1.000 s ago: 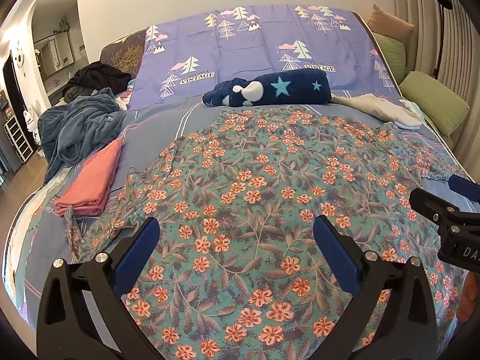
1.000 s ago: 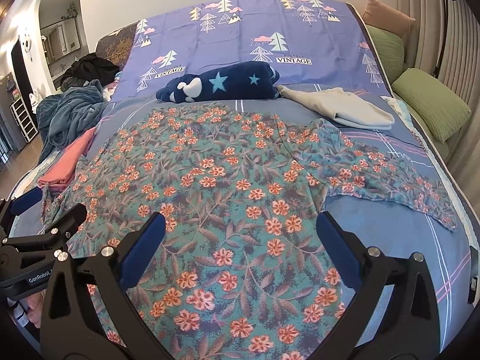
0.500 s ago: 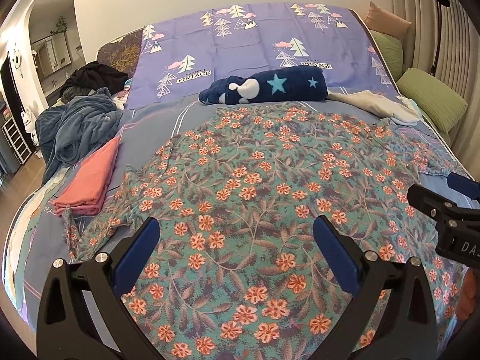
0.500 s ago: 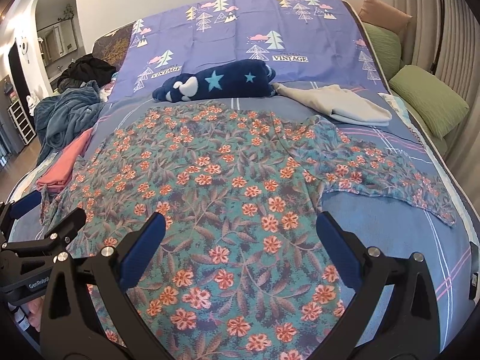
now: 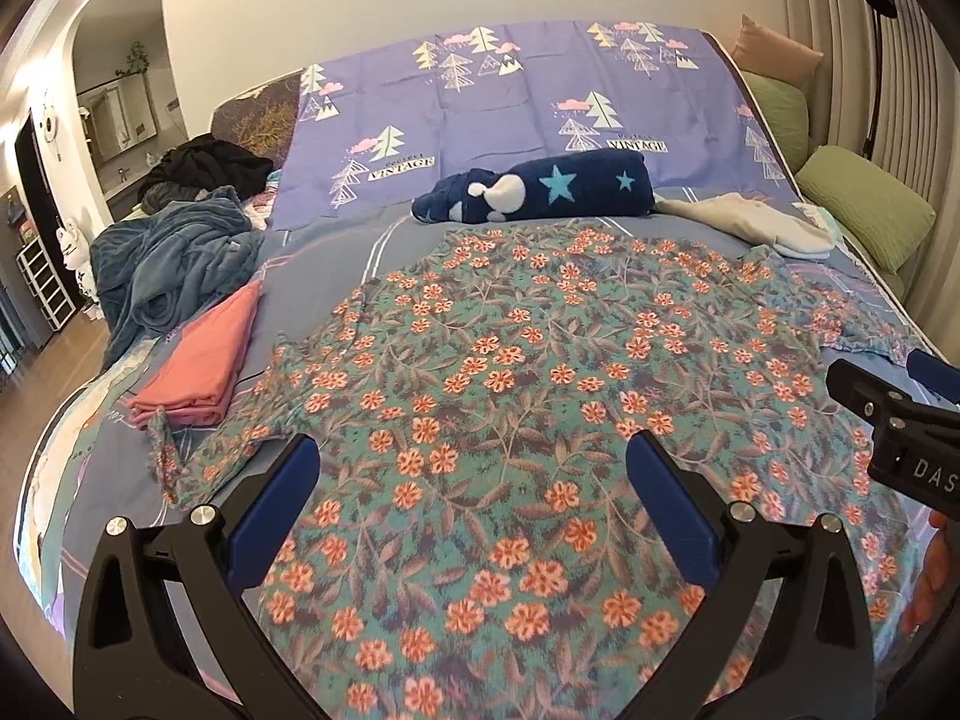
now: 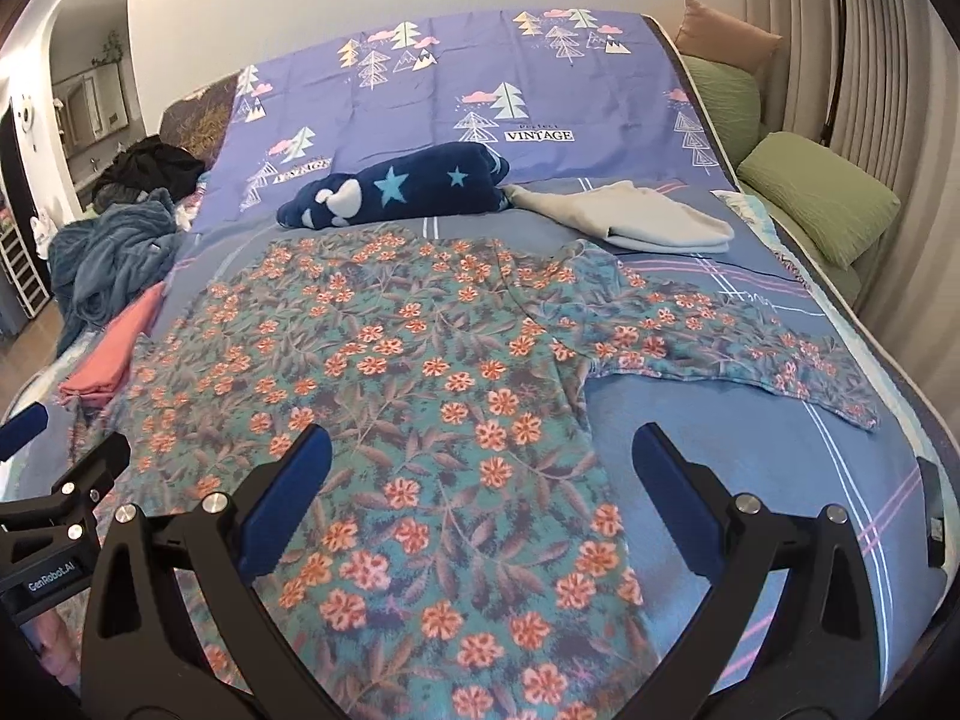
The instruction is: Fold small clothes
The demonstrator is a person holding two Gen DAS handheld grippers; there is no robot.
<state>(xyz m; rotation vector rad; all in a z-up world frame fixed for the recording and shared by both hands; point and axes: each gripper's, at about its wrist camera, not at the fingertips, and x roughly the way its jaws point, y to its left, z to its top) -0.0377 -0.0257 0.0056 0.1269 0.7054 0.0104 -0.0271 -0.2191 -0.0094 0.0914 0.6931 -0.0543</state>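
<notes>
Still unfolded, floral garment (image 5: 540, 372) filled mid-frame; both hand-held grippers (image 5: 474, 492) (image 6: 480, 480) gaped wide, empty; grabbing the bedsheet (image 6: 750, 450) underneath looked likely.

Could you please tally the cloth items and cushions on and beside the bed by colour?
Floral: 1, shirt
Pink: 1, folded garment
Navy: 1, star blanket
Cream: 1, folded garment
Grey-blue: 1, blanket
Black: 1, heap
Green: 2, cushions
Peach: 1, cushion
Total: 9

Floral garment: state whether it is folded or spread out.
Spread out. The floral garment lies flat across the bed, one sleeve extended sideways, no fold made yet.
</notes>
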